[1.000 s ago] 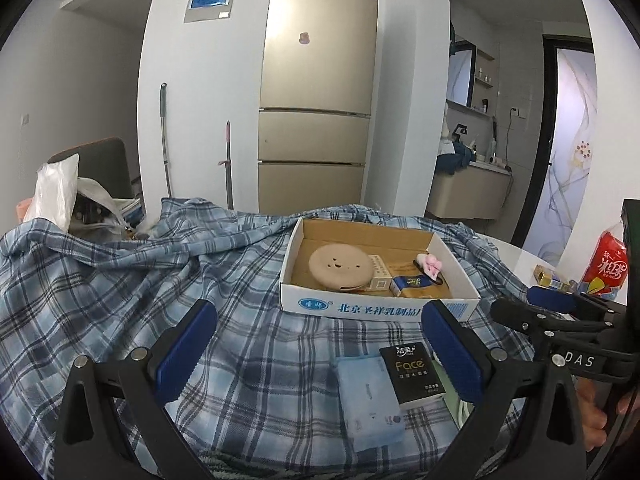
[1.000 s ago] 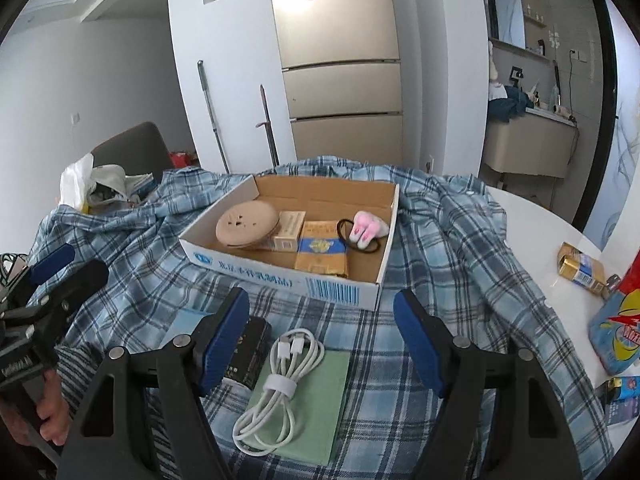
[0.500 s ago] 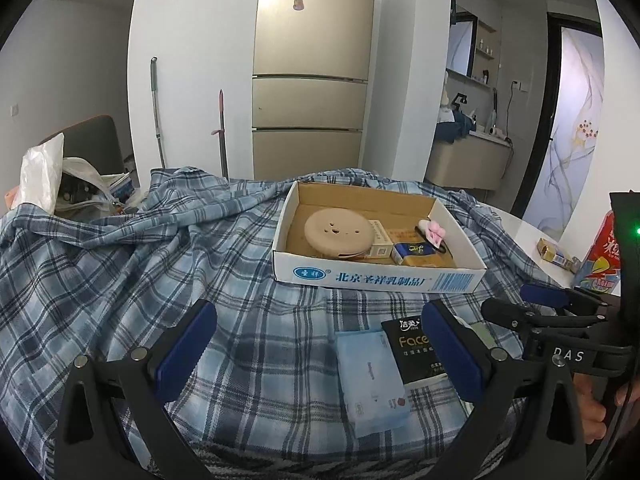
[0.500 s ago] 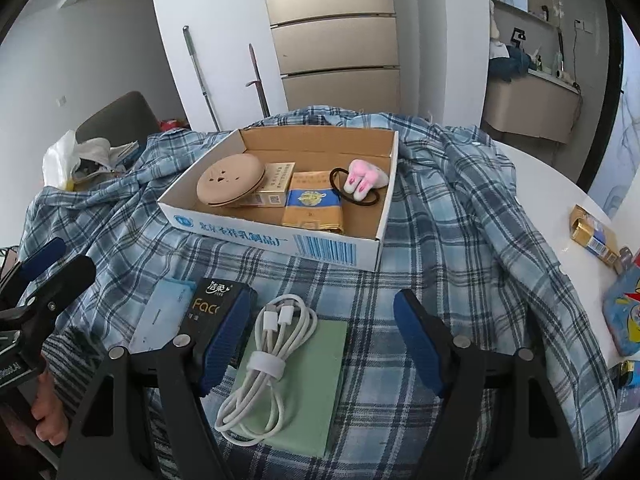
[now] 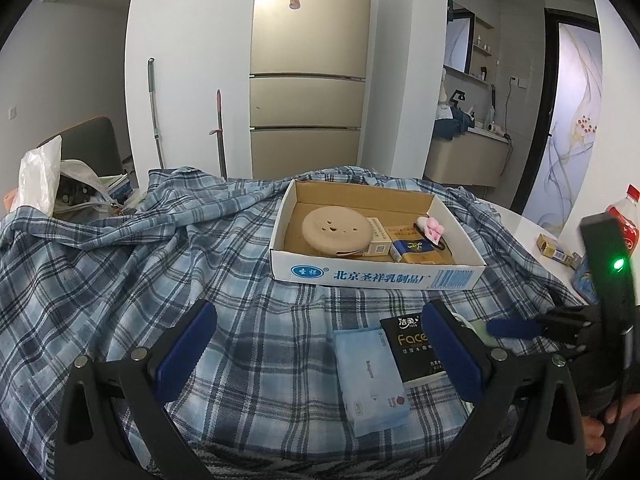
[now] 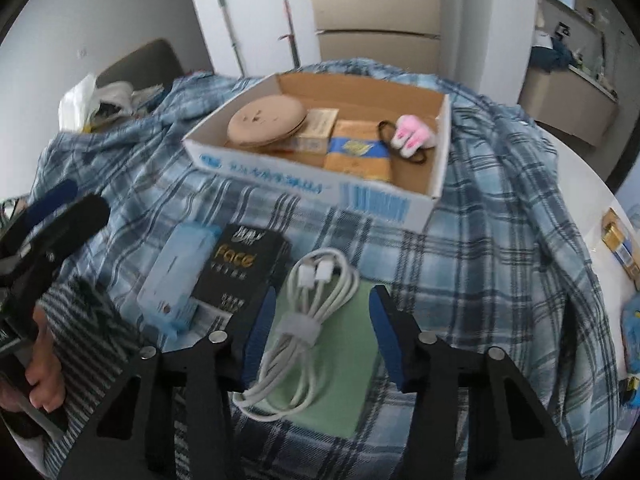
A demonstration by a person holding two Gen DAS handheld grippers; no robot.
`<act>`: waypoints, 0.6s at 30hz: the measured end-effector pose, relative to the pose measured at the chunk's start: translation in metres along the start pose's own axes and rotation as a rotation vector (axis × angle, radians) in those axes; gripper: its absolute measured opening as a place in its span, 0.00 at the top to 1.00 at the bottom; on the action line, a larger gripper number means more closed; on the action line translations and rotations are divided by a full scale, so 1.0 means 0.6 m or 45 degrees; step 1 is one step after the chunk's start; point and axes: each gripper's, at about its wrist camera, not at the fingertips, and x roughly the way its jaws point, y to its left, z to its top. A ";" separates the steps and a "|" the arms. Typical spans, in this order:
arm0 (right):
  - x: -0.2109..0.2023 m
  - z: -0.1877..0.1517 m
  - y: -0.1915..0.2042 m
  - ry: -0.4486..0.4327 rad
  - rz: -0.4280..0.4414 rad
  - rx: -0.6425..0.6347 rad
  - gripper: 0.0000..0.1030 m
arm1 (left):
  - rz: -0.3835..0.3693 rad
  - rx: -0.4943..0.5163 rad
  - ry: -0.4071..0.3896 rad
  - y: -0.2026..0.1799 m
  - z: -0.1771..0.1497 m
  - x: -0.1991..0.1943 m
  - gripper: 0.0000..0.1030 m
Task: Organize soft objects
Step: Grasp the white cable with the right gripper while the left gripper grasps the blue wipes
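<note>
Dropped my right tongs (image 6: 322, 330) lower; jaws closing around bundled white charging cable (image 6: 310, 320) on green rectangular pad (image 6: 352, 376), lower centre, pads not touching yet. Left tongs (image 5: 320, 354) spread, empty, above blue plaid cloth (image 5: 120, 264).

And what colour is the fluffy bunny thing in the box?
Pink and white hair tie; clearest in the right wrist view.

left gripper (image 5: 320, 354): jaws wide apart, nothing between, tilted mildly down
right gripper (image 6: 322, 330): pitched steeply down, jaws closing, pads touching nothing
left hand (image 6: 38, 364): wrapped round handle
right hand (image 5: 610, 424): fingers on handle
</note>
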 end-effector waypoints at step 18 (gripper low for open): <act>0.012 -0.002 -0.010 0.067 -0.056 0.023 0.80 | 0.001 0.005 0.002 -0.003 -0.003 0.001 0.00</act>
